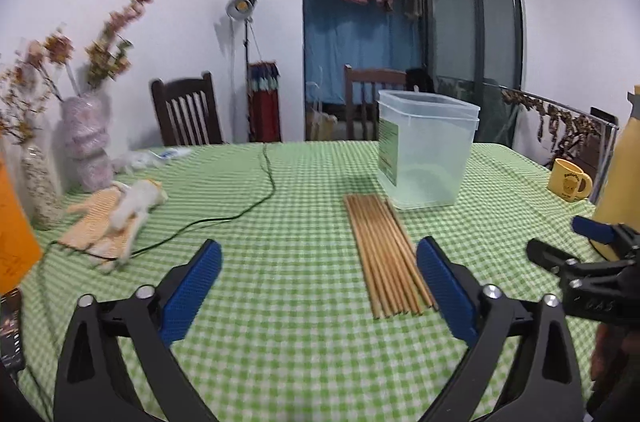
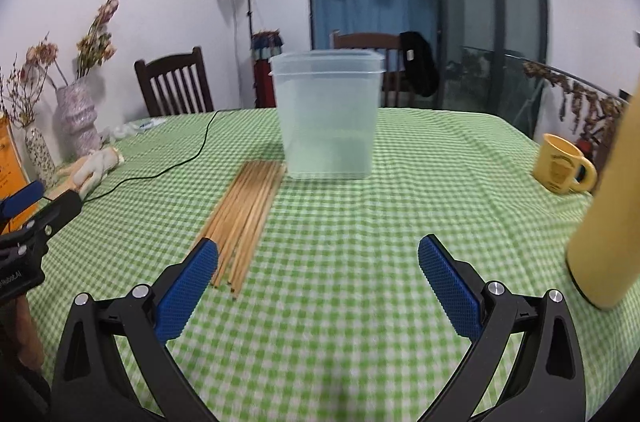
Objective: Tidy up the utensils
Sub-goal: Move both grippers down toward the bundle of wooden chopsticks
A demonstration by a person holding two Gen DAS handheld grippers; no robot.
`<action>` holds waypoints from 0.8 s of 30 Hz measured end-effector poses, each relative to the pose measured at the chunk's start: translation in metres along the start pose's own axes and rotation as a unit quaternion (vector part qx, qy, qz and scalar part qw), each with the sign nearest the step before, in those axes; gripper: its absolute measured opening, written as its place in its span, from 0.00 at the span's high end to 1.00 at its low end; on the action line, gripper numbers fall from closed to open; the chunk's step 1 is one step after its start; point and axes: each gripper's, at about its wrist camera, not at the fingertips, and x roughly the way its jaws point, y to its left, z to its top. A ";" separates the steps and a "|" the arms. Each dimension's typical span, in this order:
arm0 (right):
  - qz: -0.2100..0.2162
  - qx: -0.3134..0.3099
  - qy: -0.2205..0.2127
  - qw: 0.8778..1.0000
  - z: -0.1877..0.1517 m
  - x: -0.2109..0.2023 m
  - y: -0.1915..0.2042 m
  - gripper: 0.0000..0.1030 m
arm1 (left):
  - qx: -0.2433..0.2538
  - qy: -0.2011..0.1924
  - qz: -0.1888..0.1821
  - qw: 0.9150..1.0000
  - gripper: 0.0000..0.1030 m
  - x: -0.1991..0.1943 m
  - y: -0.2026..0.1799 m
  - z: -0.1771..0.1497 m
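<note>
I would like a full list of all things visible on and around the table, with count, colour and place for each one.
chopsticks: one bundle, tan, flat on the tablecloth before the container
container: one, clear plastic, upright, mid-table
tablecloth: one, green-white check
mug: one, yellow, right side
bottle: one, yellow, right edge
cable: one, dark, left of chopsticks
vases: two, with dried flowers, left edge
gloves: pale, left side
chairs: two, dark wood, behind table
lamp: one, by wall
left gripper: black, blue pads, open
right gripper: same, open
</note>
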 end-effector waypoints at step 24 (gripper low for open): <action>0.080 0.002 0.177 0.981 0.044 0.180 0.011 0.65 | -0.026 0.245 -0.116 0.962 0.44 0.217 -0.009 0.023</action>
